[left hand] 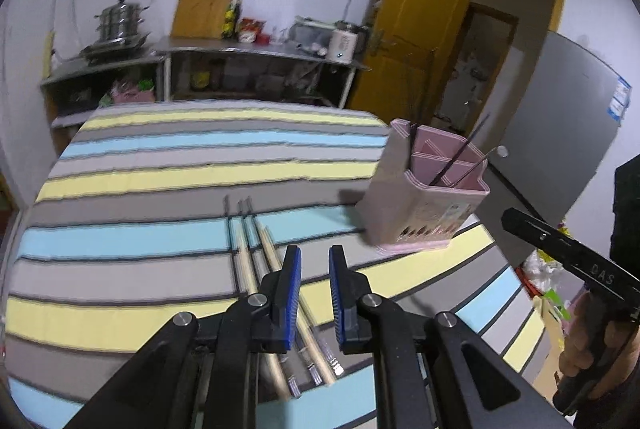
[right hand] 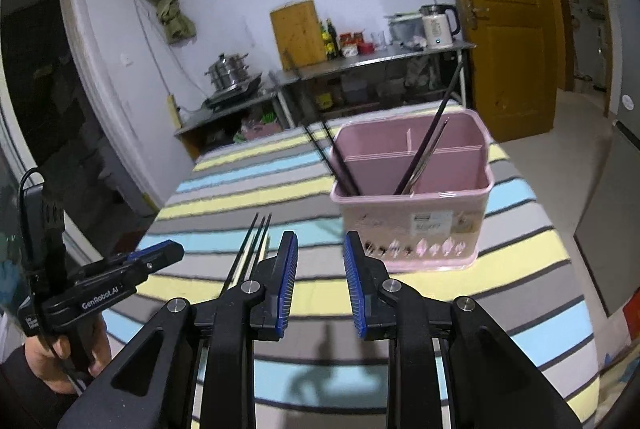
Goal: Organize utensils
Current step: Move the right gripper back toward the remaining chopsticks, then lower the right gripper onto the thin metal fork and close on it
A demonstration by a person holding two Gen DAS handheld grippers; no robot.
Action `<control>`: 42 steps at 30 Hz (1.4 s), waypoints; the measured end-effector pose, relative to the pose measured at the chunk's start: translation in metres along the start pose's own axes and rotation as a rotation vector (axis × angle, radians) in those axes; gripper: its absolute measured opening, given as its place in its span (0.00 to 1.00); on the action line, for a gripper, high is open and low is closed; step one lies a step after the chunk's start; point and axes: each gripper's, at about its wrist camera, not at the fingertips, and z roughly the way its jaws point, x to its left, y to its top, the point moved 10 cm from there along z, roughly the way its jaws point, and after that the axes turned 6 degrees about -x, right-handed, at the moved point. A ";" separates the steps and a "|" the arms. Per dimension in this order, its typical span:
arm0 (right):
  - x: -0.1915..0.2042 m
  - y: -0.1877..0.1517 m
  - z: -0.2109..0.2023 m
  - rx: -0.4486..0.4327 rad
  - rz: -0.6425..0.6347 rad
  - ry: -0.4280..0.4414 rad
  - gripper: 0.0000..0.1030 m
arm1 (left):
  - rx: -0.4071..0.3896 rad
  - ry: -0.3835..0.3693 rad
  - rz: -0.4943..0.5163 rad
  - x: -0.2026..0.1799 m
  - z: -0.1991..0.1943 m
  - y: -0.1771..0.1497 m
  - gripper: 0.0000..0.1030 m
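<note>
Left wrist view: chopsticks (left hand: 256, 261) lie lower centre on striped desk (left hand: 160, 189), pink holder (left hand: 424, 189) right. Left tool (left hand: 315, 293) slightly apart, empty; right tool (right hand: 321, 285) apart, empty. Straddle one pair squarely before you close.

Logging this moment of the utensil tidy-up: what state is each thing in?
Pink utensil holder: upright on the striped cloth, a few dark chopsticks leaning inside.
Loose chopsticks: lying flat on the cloth.
Left hand-held gripper: open, empty.
Right hand-held gripper: open, empty.
Yellow door: open.
</note>
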 end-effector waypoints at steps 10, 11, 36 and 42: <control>0.025 -0.040 0.023 0.103 -0.043 0.024 0.24 | 0.084 0.053 -0.003 0.032 0.006 -0.042 0.13; 0.026 -0.042 0.025 0.110 -0.046 0.026 0.24 | 0.093 0.059 -0.008 0.034 0.008 -0.045 0.13; 0.051 -0.081 0.094 0.264 -0.080 0.066 0.24 | 0.208 0.135 -0.046 0.078 0.089 -0.059 0.27; 0.059 -0.087 0.115 0.294 -0.089 0.078 0.24 | 0.210 0.138 -0.031 0.078 0.097 -0.058 0.27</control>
